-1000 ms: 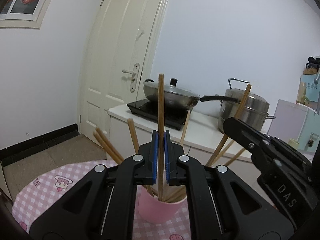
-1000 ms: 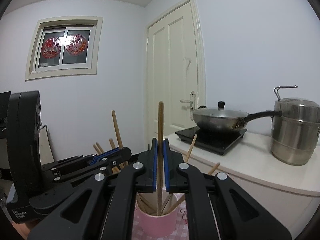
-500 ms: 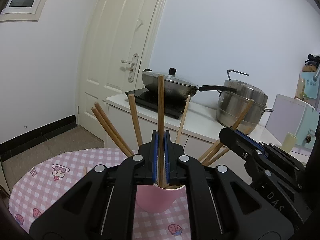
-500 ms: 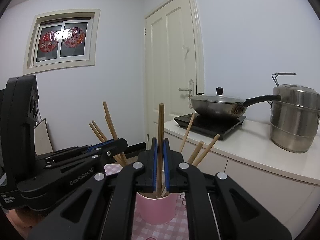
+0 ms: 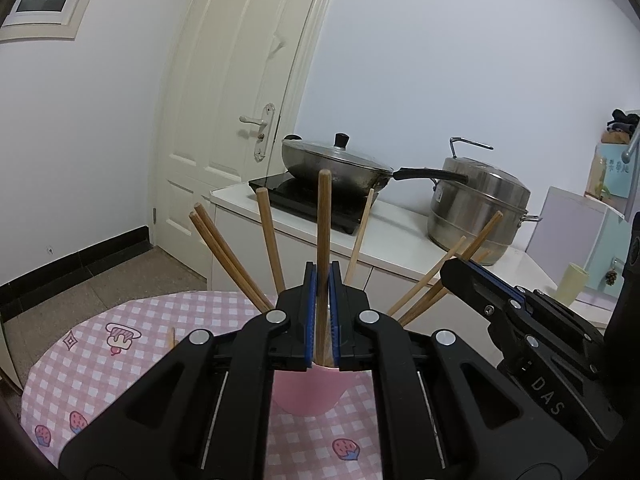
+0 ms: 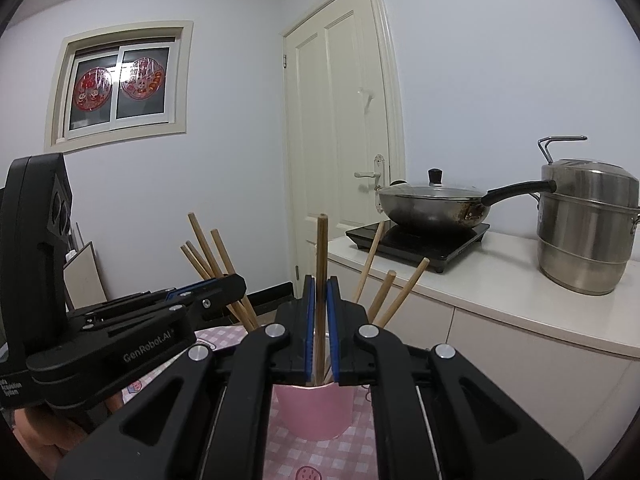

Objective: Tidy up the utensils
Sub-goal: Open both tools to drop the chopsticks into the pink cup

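My left hand-held gripper (image 5: 323, 312) was closed on a chopstick (image 5: 323, 216), its blue pads pressed to either side of the stick, which stood upright with its lower end down in the pink cup (image 5: 308, 394). My right hand-held gripper (image 6: 320, 320) was likewise clamped on a second chopstick (image 6: 321, 252), also upright and reaching down into the cup (image 6: 314, 410). From the left wrist, the right hand-held gripper (image 5: 460, 270) showed at the right, just beside the cup; from the right wrist, the left one (image 6: 230, 284) came in from the left. The cup stood on a surface (image 5: 100, 344) under a pink checked cloth with small cartoon prints. More chopsticks (image 5: 224, 258) fanned out of the cup, some leaning left, some right. One short stick lay or stood on the cloth to the left of the cup; I could not tell which. Behind, on a white counter (image 6: 500, 292), a lidded wok (image 6: 434, 206) sat on a black cooktop (image 6: 420, 242), with a steel steamer pot (image 6: 584, 224) beside it. A cream door (image 5: 240, 92) stood shut in the corner
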A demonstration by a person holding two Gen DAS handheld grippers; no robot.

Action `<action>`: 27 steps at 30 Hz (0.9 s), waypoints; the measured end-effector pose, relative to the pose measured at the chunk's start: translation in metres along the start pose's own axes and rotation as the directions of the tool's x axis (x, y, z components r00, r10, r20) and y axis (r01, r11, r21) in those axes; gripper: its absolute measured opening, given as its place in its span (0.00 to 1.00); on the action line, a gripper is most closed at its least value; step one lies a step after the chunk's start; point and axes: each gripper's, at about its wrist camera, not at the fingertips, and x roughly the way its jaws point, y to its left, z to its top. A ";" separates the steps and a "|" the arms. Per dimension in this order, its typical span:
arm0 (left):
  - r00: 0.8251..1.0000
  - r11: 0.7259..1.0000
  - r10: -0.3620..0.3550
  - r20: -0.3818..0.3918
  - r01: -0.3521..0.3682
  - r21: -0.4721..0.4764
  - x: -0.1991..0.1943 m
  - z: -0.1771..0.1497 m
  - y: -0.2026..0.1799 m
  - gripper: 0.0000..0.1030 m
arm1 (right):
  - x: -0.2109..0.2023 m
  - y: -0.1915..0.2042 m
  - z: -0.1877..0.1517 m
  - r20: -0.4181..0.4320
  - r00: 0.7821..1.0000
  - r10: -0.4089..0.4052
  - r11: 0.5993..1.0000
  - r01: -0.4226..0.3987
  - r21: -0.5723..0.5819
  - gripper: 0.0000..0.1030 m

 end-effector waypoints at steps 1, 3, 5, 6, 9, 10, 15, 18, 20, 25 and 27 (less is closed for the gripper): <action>1.000 1.000 0.001 -0.001 -0.001 0.002 0.000 0.001 -0.001 0.07 | -0.001 0.000 0.000 0.000 1.000 0.000 1.000 0.000 0.002 0.06; 1.000 1.000 0.004 -0.001 -0.004 0.010 -0.002 0.002 -0.002 0.07 | -0.003 -0.001 0.001 0.002 1.000 0.000 1.000 0.000 0.007 0.13; 1.000 1.000 0.006 0.002 -0.006 0.018 -0.003 0.002 -0.005 0.07 | -0.006 -0.002 0.001 0.007 1.000 0.001 1.000 -0.001 0.014 0.21; 1.000 1.000 0.009 0.005 -0.009 0.023 -0.005 0.003 -0.006 0.07 | -0.007 -0.003 0.001 0.009 1.000 0.002 1.000 -0.002 0.015 0.22; 1.000 0.999 0.019 0.016 -0.020 0.036 -0.011 0.004 -0.008 0.07 | -0.012 -0.003 0.001 0.012 1.000 0.002 1.000 -0.003 0.015 0.23; 1.000 0.999 0.023 0.019 -0.024 0.039 -0.013 0.004 -0.009 0.07 | -0.014 -0.003 0.000 0.012 1.000 0.002 1.000 -0.002 0.015 0.23; 0.998 0.997 0.047 0.031 -0.049 0.064 -0.024 0.005 -0.014 0.07 | -0.021 -0.003 0.000 0.016 1.000 0.005 1.000 -0.005 0.017 0.27; 0.997 0.995 0.059 0.039 -0.062 0.080 -0.030 0.005 -0.016 0.07 | -0.025 -0.001 -0.001 0.017 1.000 0.008 1.000 -0.009 0.017 0.30; 0.997 0.993 0.067 0.043 -0.071 0.093 -0.035 0.005 -0.018 0.07 | -0.027 0.000 -0.001 0.016 1.000 0.012 1.000 -0.013 0.017 0.32; 0.994 0.990 0.091 0.057 -0.096 0.106 -0.048 0.004 -0.019 0.07 | -0.036 0.001 -0.003 0.020 0.999 0.026 0.999 -0.027 0.022 0.36; 0.992 0.987 0.101 0.070 -0.109 0.115 -0.055 0.002 -0.018 0.07 | -0.040 0.002 -0.004 0.023 0.999 0.030 0.999 -0.031 0.027 0.38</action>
